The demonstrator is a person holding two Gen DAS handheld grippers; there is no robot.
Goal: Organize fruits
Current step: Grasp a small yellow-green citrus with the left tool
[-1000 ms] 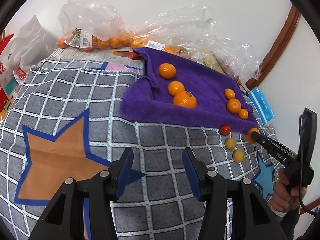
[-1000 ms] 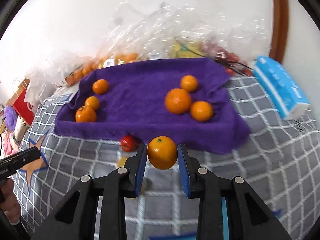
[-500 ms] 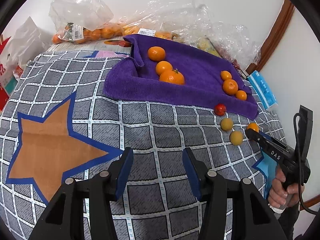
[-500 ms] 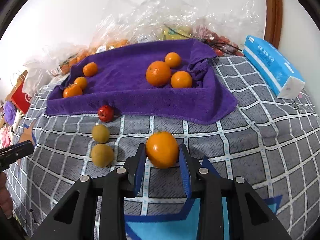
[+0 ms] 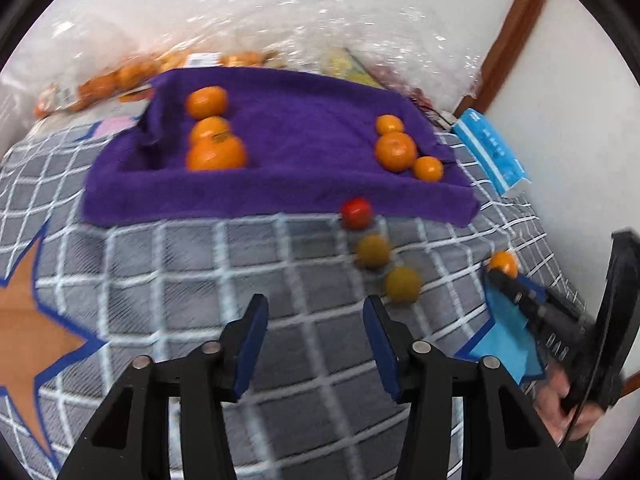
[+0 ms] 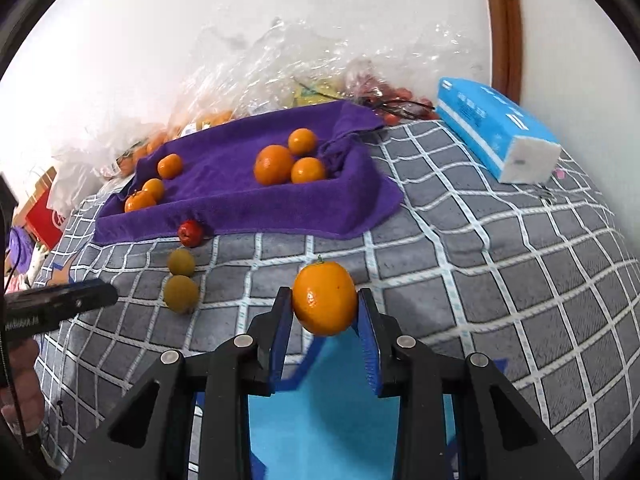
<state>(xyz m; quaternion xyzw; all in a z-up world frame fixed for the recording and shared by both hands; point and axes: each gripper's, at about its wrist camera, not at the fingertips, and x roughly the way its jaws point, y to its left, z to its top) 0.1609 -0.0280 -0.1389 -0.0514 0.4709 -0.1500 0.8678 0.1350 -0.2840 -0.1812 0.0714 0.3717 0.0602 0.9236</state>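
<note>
Carrying the orange away from the purple towel, your right gripper stays clenched on it.
Your empty left gripper is closing on nothing, now nearer the yellow fruits; sorting continues.

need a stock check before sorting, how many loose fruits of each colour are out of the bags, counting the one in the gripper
orange: 7, six on the purple towel and one in the right gripper
yellow-green: 2
red: 1
total: 10
</note>
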